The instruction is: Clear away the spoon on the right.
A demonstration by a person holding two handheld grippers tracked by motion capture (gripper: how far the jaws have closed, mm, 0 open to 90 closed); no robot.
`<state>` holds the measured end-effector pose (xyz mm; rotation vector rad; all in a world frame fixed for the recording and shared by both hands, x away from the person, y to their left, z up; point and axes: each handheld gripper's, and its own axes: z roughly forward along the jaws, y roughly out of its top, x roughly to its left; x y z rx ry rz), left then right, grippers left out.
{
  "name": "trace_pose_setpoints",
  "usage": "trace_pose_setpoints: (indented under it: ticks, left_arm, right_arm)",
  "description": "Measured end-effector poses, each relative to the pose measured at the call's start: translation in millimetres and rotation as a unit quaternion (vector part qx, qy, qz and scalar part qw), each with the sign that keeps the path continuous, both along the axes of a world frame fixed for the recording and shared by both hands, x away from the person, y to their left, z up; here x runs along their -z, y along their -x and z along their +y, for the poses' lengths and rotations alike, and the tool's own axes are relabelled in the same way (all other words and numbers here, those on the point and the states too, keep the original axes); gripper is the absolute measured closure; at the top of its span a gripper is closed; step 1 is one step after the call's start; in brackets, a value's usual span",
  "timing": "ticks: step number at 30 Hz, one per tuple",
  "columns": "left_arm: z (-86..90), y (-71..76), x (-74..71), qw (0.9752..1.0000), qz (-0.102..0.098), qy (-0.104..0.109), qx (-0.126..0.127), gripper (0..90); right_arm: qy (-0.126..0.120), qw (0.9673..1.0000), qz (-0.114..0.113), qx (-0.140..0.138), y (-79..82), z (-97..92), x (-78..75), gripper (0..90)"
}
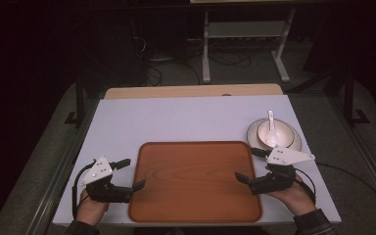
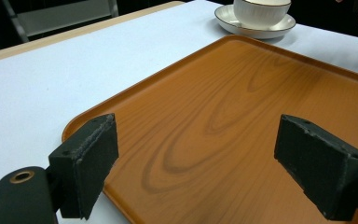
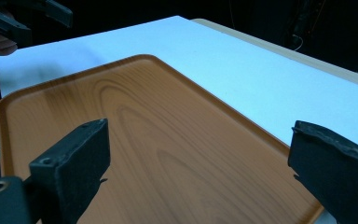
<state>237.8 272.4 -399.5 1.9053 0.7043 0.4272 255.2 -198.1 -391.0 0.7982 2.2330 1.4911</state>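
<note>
A brown wood-grain tray (image 1: 196, 181) lies flat at the front middle of the white tabletop (image 1: 176, 120). My left gripper (image 1: 133, 174) is held at the tray's left edge, jaws open and pointing inward over the rim. My right gripper (image 1: 246, 164) mirrors it at the tray's right edge, open as well. In the left gripper view the tray (image 2: 242, 93) spreads between the wide-apart pads of the left gripper (image 2: 196, 163), nothing gripped. The right gripper view shows the tray (image 3: 121, 107) beyond the right gripper (image 3: 198, 172), its jaws spread with nothing between them.
A white bowl (image 1: 273, 132) with a white spoon (image 1: 270, 128) in it stands on a saucer (image 1: 293, 142) just behind my right gripper; bowl (image 2: 261, 11) and saucer (image 2: 256, 31) recur far off. The left gripper (image 3: 23, 18) is at the top left. A metal frame (image 1: 245, 44) stands on the floor beyond the table.
</note>
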Motion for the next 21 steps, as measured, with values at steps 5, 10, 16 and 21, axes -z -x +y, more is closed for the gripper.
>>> trace_pose_setpoints:
  ticks: [5, 10, 16, 21]
  left_arm:
    - [0.4, -0.8, 0.2, 1.0000, 0.000, 0.000, 0.000, 12.9]
    - [-0.2, -1.5, 0.6, 1.0000, 0.002, 0.001, -0.001, 12.9]
    - [0.7, 0.1, 1.0, 1.0000, 0.002, 0.000, -0.001, 12.9]
    - [1.0, 0.8, 0.7, 1.0000, 0.002, -0.002, 0.000, 12.9]
  right_arm:
    - [0.002, 1.0000, 0.002, 0.000, -2.8, 0.6, -0.5, 4.9]
    - [0.012, 0.9999, 0.007, 0.007, -8.8, -1.4, 0.9, 5.0]
    - [0.012, 0.9999, 0.006, 0.010, -13.3, -3.0, 0.1, 5.0]
    - [0.014, 0.9998, 0.006, 0.013, -16.6, -3.2, -0.6, 5.2]
